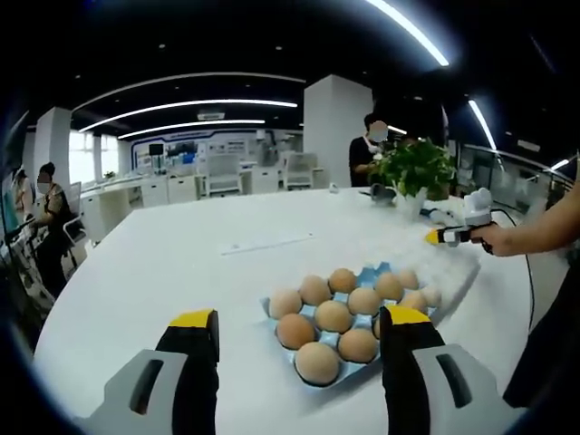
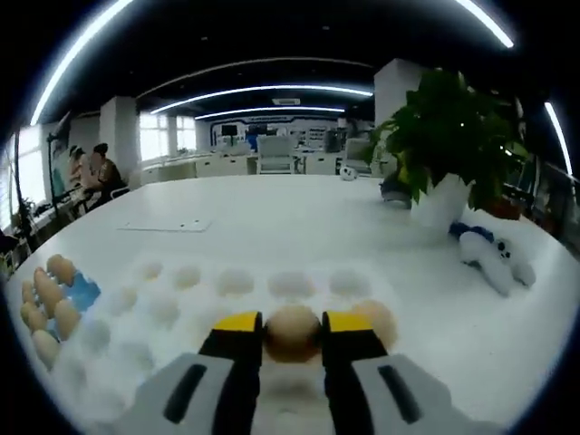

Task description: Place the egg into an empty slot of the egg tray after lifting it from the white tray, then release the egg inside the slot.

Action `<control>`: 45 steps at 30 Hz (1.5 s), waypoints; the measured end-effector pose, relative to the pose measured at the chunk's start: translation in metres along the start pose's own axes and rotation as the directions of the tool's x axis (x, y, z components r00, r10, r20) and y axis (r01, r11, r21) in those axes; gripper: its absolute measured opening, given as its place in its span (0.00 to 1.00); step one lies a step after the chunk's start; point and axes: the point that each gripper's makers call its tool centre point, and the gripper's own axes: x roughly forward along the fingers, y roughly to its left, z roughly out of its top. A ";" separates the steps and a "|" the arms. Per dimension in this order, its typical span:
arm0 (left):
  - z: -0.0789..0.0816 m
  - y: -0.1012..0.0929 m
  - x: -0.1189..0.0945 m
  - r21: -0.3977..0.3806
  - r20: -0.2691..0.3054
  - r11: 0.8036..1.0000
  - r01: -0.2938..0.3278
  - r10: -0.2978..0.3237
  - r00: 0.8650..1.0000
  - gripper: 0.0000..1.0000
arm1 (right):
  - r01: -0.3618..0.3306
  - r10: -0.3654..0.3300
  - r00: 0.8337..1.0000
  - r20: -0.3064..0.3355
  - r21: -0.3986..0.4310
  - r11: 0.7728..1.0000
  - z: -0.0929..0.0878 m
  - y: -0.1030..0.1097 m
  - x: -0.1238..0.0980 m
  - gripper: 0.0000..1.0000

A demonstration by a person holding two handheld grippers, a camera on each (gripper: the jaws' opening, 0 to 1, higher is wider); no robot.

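Between the yellow-tipped jaws of my right gripper (image 2: 292,333), in the right gripper view, sat a brown egg (image 2: 292,332), clamped on both sides and held just over the white tray (image 2: 181,299), whose rows of round hollows spread out beneath it. A second egg (image 2: 379,319) rested in the white tray just to the right of my jaws, touching or nearly touching the outer jaw; I could not tell which. Far off at the left edge of that view lay the blue egg tray (image 2: 84,290) with several brown eggs along it. A potted green plant (image 2: 449,145) in a white pot stood on the table (image 2: 299,217) beyond, and a white and blue soft toy (image 2: 489,254) lay near it. In the left gripper view my left gripper (image 1: 297,328) hung over the table with its jaws spread wide and nothing between them. Just ahead of it lay the blue egg tray (image 1: 372,274), most slots filled with brown eggs, and beside its far side the white tray (image 1: 444,265). My right gripper (image 1: 449,236) showed there too, over the white tray, held by my hand (image 1: 497,237). People stood and sat in the office beyond the table.
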 end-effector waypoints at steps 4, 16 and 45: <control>0.000 -0.001 0.001 0.000 -0.001 1.000 0.000 0.000 1.000 0.73 | -0.008 0.008 1.000 0.009 0.012 1.000 0.001 -0.001 -0.001 0.25; 0.001 0.000 0.001 0.001 0.004 1.000 0.000 0.000 1.000 0.74 | -0.031 0.029 0.999 0.034 0.069 0.997 0.016 -0.002 -0.013 0.24; 0.002 -0.002 0.002 0.006 0.010 1.000 0.006 -0.007 1.000 0.74 | -0.241 0.232 0.965 0.120 0.062 0.969 0.062 0.071 -0.020 0.24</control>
